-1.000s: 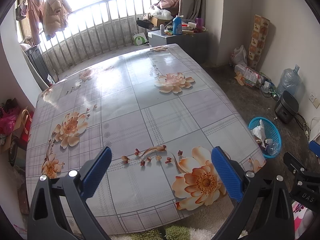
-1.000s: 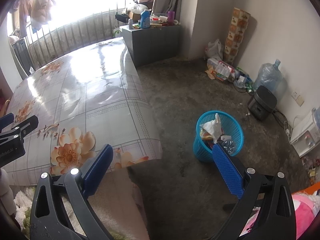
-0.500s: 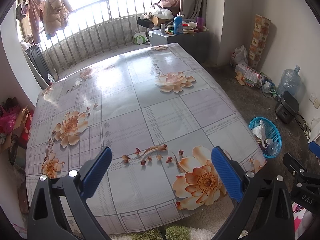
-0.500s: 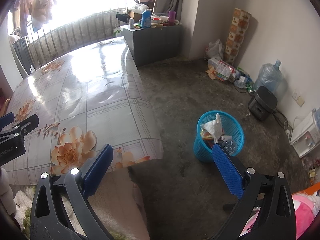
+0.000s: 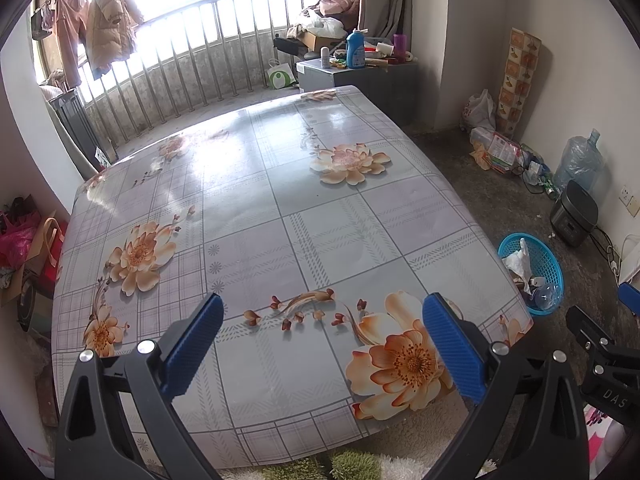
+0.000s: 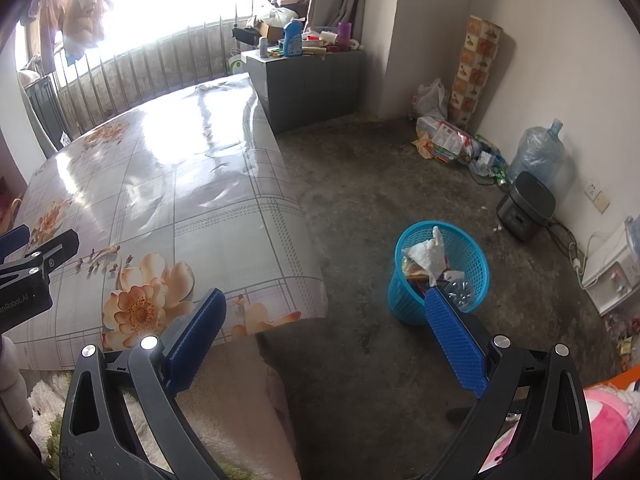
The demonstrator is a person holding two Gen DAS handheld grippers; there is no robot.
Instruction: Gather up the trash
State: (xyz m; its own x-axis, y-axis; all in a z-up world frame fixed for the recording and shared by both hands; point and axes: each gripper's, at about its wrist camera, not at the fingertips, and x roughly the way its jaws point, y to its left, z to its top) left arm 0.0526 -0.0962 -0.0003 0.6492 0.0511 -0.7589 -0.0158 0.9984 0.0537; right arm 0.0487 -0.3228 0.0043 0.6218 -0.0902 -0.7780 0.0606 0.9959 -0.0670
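Blue mesh basket (image 6: 440, 276) on the floor holds crumpled white paper (image 6: 430, 254).

My view shows a table (image 5: 280, 208) under a glossy flowered cloth, and a blue trash basket (image 6: 408, 300) standing on the concrete floor (image 6: 360, 184).

Upright blue mesh basket (image 6: 472, 264) of crumpled trash (image 6: 430, 254) on the floor.

A table (image 5: 320, 216) covered in a glossy grey and lilac checked cloth printed with large peach-orange flowers. A bright blue mesh basket (image 6: 472, 256) holds white crumpled paper (image 6: 430, 254). Both hand-held grippers have black frames and blue ridged pads (image 5: 452, 348). The floor (image 6: 360, 184) is dark mottled grey.
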